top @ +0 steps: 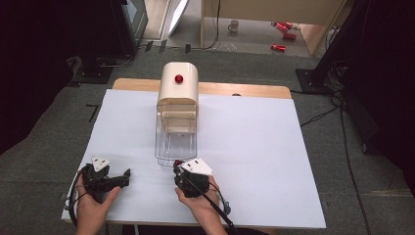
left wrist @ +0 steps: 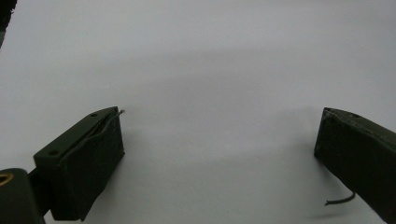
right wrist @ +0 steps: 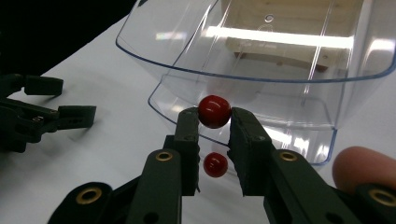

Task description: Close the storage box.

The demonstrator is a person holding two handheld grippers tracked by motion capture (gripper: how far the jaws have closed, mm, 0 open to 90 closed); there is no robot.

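Observation:
A cream box (top: 178, 88) with a red knob (top: 179, 78) on top stands at the table's far middle. A clear plastic drawer (top: 175, 142) sticks out of its front toward me. My right gripper (top: 177, 166) (right wrist: 214, 119) is at the drawer's front edge, shut on a small red ball (right wrist: 214, 111) pinched between its fingertips. A second red round shape (right wrist: 215, 164) shows lower between the jaws; I cannot tell whether it is another ball or a reflection. My left gripper (top: 125, 178) (left wrist: 219, 140) rests open on the white sheet at the near left, with nothing between its jaws.
A white sheet (top: 254, 147) covers the wooden table (top: 254, 90). Beyond the table the floor holds a mug (top: 234, 25) and red cans (top: 284, 29). Dark equipment (top: 362, 39) stands at the right, and cables (top: 318, 117) run along the floor there.

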